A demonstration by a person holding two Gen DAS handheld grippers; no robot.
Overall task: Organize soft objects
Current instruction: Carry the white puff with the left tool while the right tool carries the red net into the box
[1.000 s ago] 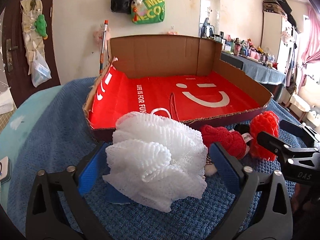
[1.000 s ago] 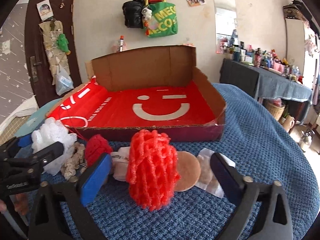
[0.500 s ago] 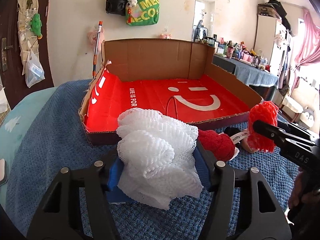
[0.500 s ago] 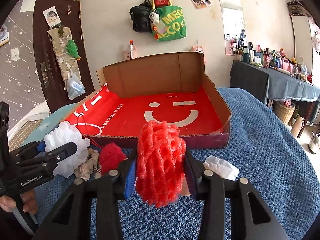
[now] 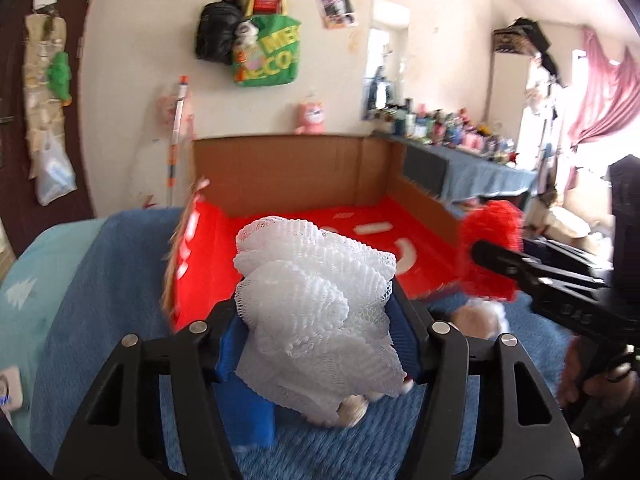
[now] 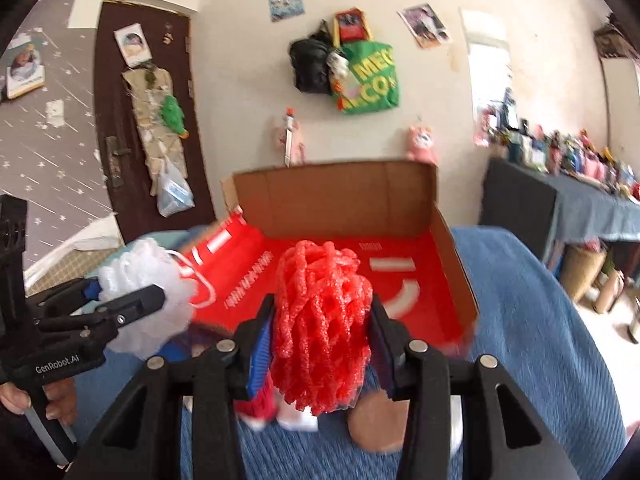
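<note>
Clearly "GenRobot.AI" marks the left gripper (image 6: 132, 300), clamped on the white mesh puff (image 5: 316, 304); the right gripper (image 6: 320, 344) squeezes the red mesh puff (image 6: 320, 320) before the cardboard box (image 6: 456, 248).

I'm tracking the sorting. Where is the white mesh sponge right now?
The white mesh sponge is clamped in the left gripper, raised before the cardboard box, left of the red sponge.

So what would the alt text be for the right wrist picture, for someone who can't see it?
The right claw is shut on a red mesh puff, held in front of an open cardboard box with a red lining. At left, the left claw holds a white mesh puff above a blue blanket.
</note>
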